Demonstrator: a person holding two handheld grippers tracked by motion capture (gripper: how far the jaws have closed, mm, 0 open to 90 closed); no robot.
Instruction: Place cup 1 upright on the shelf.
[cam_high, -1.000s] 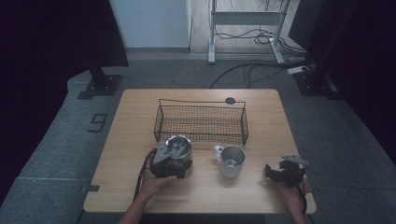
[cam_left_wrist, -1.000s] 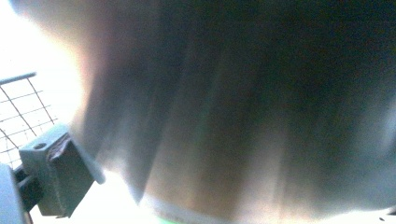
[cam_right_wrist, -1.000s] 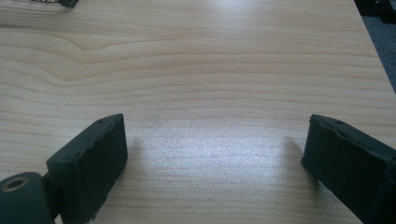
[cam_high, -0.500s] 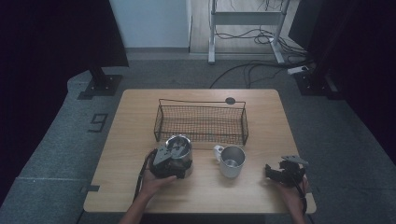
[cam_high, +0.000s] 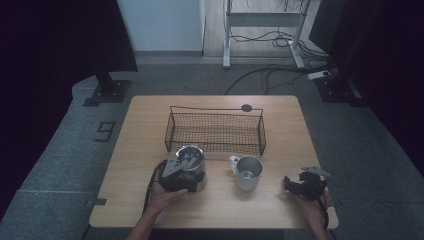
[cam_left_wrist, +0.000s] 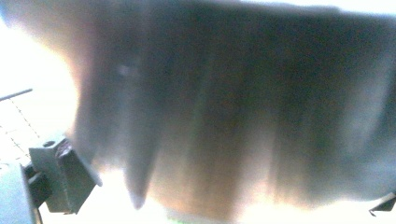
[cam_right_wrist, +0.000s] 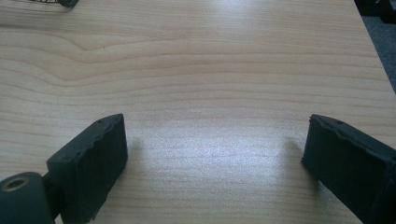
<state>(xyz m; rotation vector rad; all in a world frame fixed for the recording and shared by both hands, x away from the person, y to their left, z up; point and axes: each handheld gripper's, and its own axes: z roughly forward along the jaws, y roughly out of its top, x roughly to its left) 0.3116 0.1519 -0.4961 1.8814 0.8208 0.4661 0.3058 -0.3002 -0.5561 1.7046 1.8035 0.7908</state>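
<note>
Steel cup (cam_high: 192, 159) sat on the counter (cam_high: 145, 135) just in front of the wire basket (cam_high: 216, 131), still outside it. Left claw (cam_high: 181, 176) had been closing around it; grip contact unclear, its camera blurred. Right claw (cam_right_wrist: 215, 158) open, empty. Second mug (cam_high: 248, 172) untouched.

Dim high view; left gripper view blurred, overexposed; right gripper view sharp.

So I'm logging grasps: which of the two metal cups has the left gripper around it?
The left cup, by the basket's left end; the handled cup stands alone.
</note>
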